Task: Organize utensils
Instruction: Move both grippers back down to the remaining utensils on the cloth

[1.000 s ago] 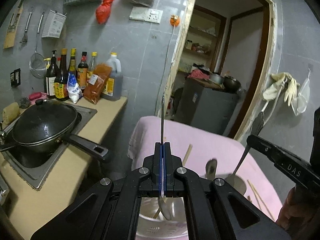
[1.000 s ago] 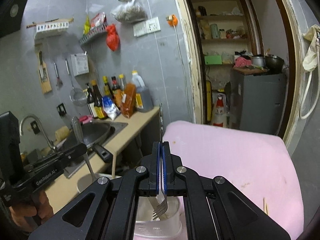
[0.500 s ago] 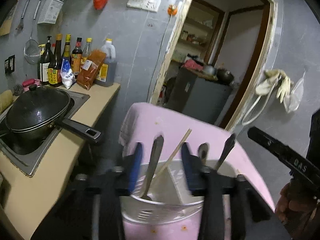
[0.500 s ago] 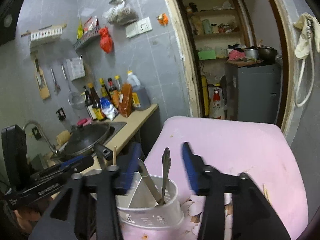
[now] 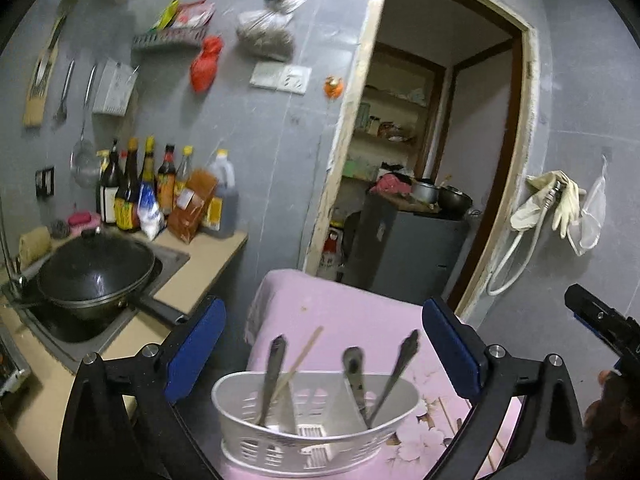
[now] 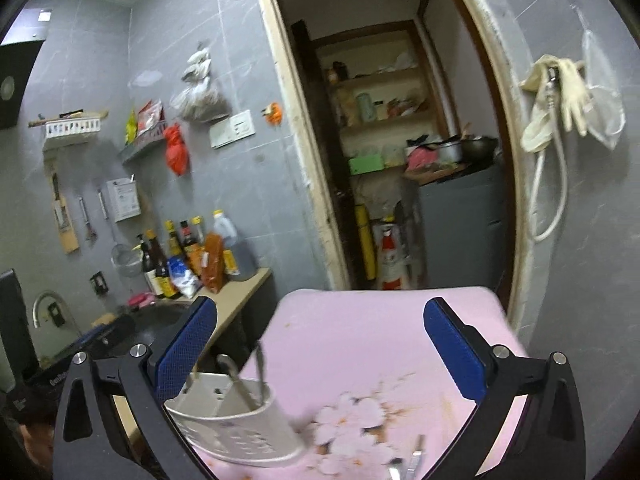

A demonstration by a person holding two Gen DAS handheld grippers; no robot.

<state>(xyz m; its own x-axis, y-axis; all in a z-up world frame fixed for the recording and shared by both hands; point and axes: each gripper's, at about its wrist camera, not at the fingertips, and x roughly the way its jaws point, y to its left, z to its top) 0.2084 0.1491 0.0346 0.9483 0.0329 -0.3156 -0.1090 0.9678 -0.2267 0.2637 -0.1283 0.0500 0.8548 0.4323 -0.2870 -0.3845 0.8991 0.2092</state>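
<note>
Both grippers let go and backed off the caddy (image 5: 316, 432); my fingers (image 5: 196, 354) opening, empty; loose utensil (image 6: 414, 458) lies right of caddy, nearer right gripper (image 6: 320, 354)

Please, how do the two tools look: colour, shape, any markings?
Both are black frames with silver screws and triangular holes. Left tool and right tool each carry two long fingers with blue textured pads. White lettering, too blurred to read, marks the left one's body.
</note>
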